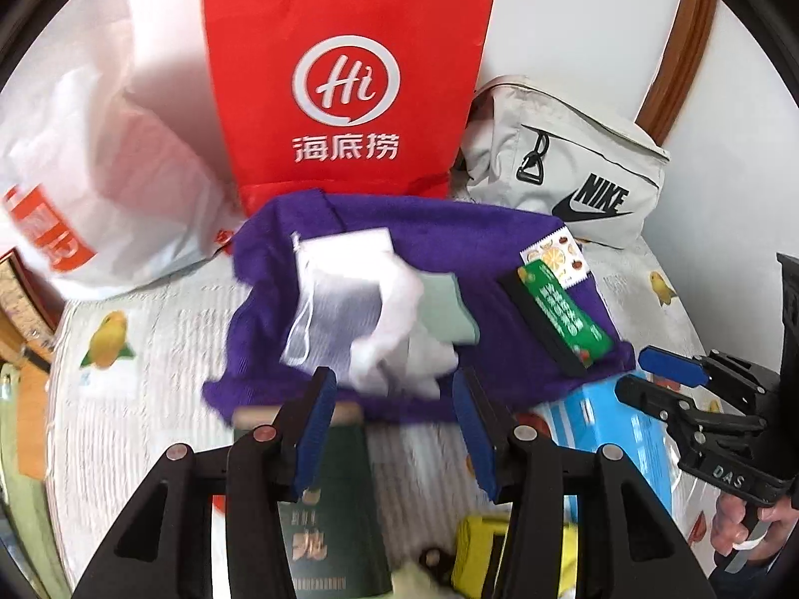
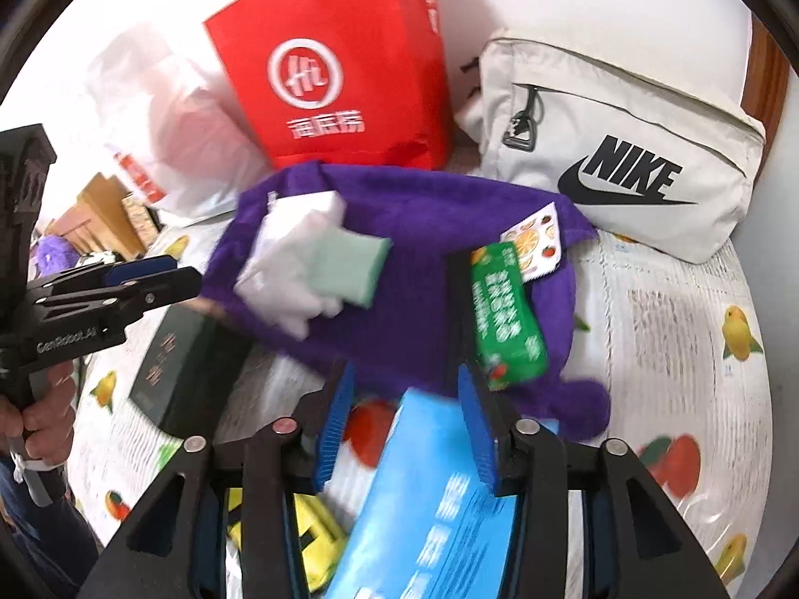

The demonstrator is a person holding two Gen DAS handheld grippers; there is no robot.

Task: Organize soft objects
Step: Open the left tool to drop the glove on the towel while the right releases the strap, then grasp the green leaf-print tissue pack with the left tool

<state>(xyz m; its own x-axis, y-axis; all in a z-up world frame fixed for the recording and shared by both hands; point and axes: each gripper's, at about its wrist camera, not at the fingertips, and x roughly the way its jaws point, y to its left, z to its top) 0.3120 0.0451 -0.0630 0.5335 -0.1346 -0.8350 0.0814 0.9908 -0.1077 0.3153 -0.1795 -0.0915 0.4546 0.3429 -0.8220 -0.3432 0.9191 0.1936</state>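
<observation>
Left gripper (image 1: 394,429) and right gripper (image 2: 407,424) released, empty, purple towel (image 1: 449,249) on fruit-print bed (image 1: 150,399), red bag (image 1: 344,75) against white wall (image 1: 574,10).

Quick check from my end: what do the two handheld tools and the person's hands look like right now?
Both are black plastic pistol-grip frames with silver rivets at the joints and ribbed blue pads on the fingers. The left tool carries white "GenRobot.AI" lettering on its side; the right tool shows embossed "DAS". A white band shows at the wrist of the left hand, with dark clothing below.
</observation>
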